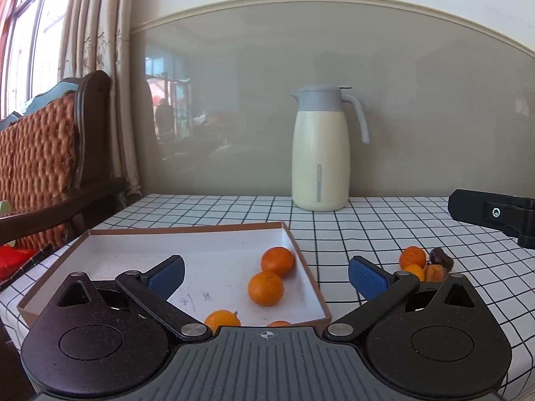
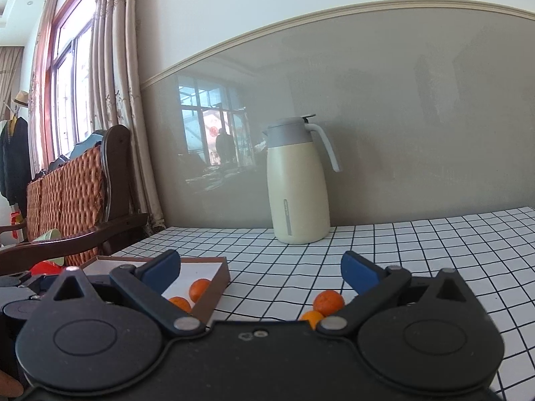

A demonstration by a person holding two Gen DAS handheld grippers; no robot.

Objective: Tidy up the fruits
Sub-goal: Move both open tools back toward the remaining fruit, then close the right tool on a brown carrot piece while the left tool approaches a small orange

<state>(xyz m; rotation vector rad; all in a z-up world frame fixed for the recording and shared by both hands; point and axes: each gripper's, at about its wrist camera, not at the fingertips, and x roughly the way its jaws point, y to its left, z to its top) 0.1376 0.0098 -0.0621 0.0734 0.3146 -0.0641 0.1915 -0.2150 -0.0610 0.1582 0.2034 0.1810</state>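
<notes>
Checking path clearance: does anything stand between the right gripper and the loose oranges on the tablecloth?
Nothing visible does. The right gripper, open, points at the loose oranges just ahead on the tablecloth; the box lies off to the left.

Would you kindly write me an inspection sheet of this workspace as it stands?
Surface: table under checked cloth.
Job's things: four oranges visible in the box; two oranges and some darker items loose on the cloth to its right.
Clutter: cream jug upright by the wall.
Grippers: left hand-held gripper open above the box; right hand-held gripper open, empty.
Cables: nothing seen.
Surroundings: wicker-backed chair, curtain, window.
</notes>
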